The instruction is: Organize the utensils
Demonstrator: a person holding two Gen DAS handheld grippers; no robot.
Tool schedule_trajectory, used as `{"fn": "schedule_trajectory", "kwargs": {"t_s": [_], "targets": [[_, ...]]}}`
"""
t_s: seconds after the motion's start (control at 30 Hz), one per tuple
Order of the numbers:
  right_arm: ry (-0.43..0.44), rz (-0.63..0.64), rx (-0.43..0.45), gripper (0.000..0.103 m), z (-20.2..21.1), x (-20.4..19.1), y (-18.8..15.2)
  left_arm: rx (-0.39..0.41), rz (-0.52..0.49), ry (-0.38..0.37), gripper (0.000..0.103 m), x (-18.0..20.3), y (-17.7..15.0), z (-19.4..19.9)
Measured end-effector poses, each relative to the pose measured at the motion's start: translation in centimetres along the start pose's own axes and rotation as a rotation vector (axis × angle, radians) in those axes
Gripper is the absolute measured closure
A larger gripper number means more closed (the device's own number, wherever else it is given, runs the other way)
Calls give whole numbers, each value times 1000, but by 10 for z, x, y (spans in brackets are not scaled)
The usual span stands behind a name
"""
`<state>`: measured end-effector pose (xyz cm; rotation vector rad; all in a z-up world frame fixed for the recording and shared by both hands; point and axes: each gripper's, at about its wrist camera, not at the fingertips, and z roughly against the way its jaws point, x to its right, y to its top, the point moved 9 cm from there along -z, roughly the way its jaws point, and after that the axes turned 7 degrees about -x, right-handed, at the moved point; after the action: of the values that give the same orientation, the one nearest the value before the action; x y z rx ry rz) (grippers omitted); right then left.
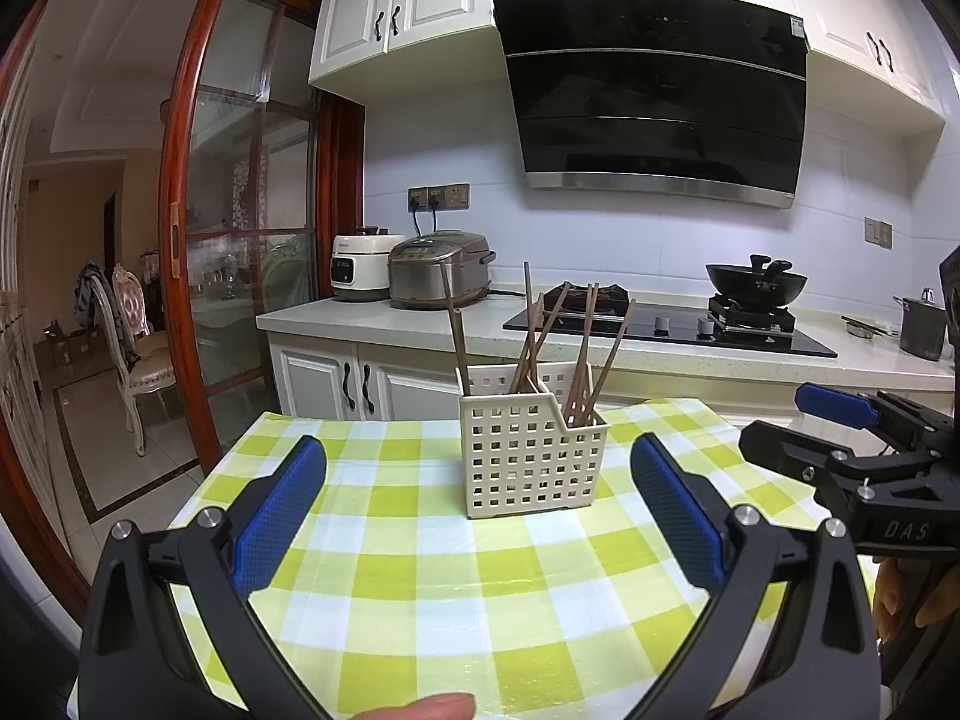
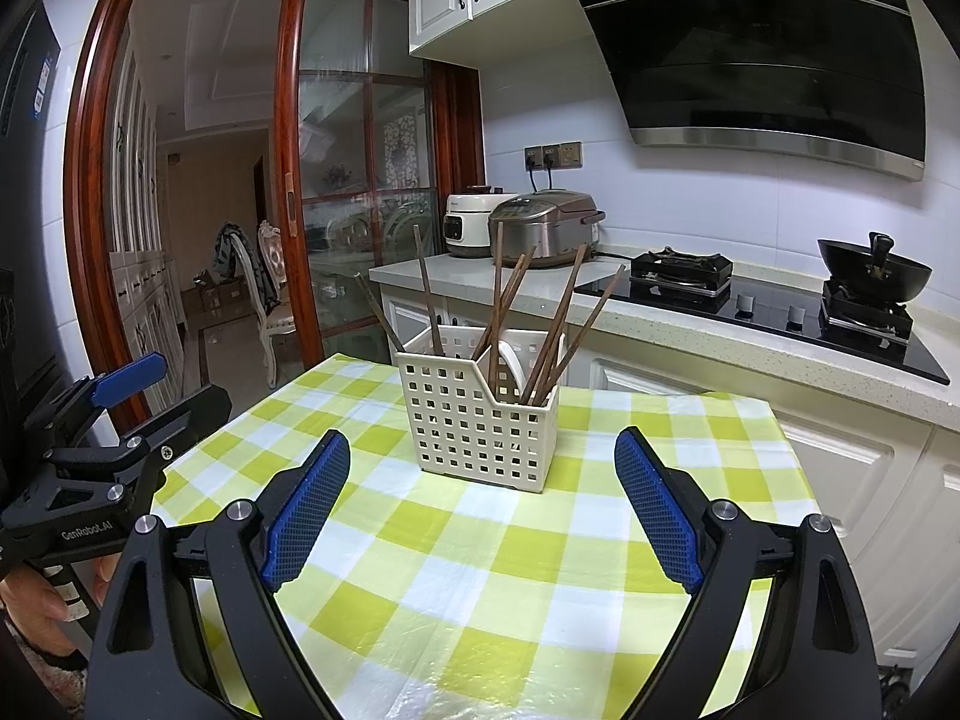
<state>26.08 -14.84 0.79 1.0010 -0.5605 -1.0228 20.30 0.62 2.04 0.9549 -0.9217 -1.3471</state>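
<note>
A cream perforated utensil basket point(image 1: 531, 459) stands on the green-checked tablecloth point(image 1: 450, 594), with several brown chopsticks point(image 1: 585, 348) standing in it. It also shows in the right wrist view point(image 2: 477, 429), where the chopsticks point(image 2: 501, 306) lean in two compartments. My left gripper point(image 1: 480, 474) is open and empty, just short of the basket. My right gripper point(image 2: 483, 459) is open and empty, also facing the basket from near. Each gripper shows from the side in the other's view: the right one point(image 1: 840, 420) and the left one point(image 2: 129, 399).
A kitchen counter point(image 1: 372, 318) behind the table holds two rice cookers point(image 1: 438, 267), a black hob point(image 1: 672, 324), a wok point(image 1: 756, 285) and a steel pot point(image 1: 921, 327). A sliding glass door point(image 1: 240, 228) stands left. The table edge point(image 2: 792, 438) lies close to the cabinets.
</note>
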Motion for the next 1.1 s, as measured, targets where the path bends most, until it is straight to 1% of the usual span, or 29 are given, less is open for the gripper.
{"fn": "schedule_trajectory", "kwargs": {"t_s": [0.4, 0.7, 0.83, 0.93, 1.1], "targets": [[1, 1, 0, 18, 0, 0, -1, 17, 17, 3, 5, -5, 3, 2], [1, 0, -1, 18, 1, -1, -2, 10, -8, 13, 5, -2, -1, -1], [3, -1, -3, 18, 0, -1, -3, -14, 32, -28, 5, -4, -4, -5], [4, 0, -5, 18, 0, -1, -4, -14, 27, -20, 5, -7, -4, -6], [4, 1, -3, 18, 0, -1, -4, -25, 38, -37, 5, -6, -4, -8]]}}
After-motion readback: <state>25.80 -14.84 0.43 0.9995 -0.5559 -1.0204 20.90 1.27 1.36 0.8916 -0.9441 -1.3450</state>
